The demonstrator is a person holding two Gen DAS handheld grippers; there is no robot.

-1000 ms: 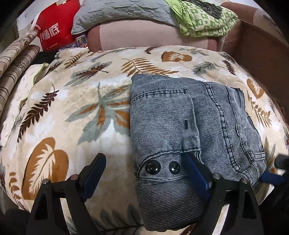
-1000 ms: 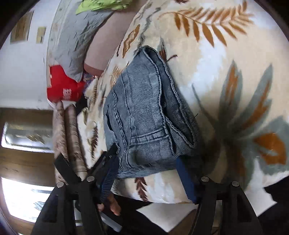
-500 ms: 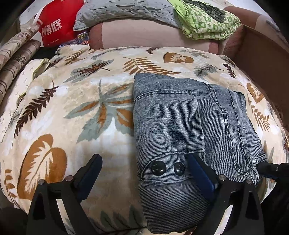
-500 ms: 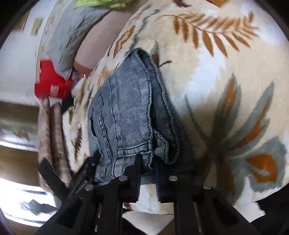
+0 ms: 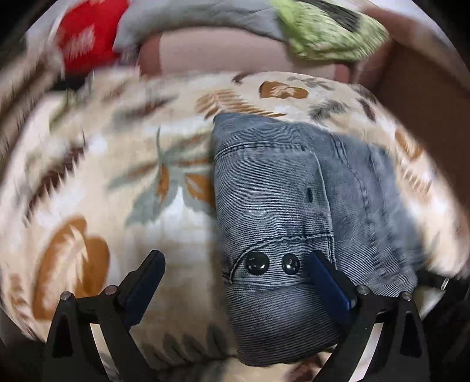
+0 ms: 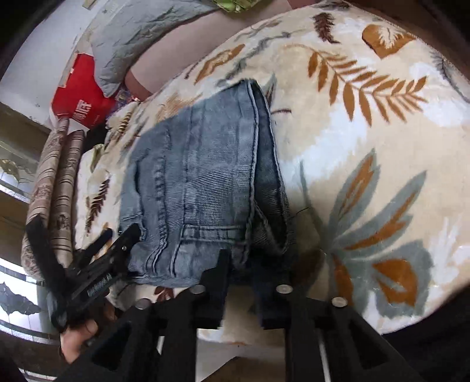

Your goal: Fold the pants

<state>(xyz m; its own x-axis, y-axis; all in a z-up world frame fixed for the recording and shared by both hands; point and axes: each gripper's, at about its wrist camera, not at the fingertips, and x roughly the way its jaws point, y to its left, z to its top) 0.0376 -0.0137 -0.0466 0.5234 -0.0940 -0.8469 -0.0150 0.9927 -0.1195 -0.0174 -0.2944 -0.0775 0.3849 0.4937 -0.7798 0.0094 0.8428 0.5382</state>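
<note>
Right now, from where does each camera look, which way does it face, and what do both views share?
Left wrist: on the left gripper, looking down along its wide-open fingers at the folded jeans on the leaf blanket.
Right wrist: on the right gripper, tilted, facing the jeans' near edge; its jaws, just reopening slightly, hold nothing; the left gripper and a hand show.
Shared: jeans, blanket, red bag.

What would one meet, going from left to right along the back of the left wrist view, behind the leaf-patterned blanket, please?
Red bag → grey quilted pillow → green patterned cloth → brown board at the right edge.
</note>
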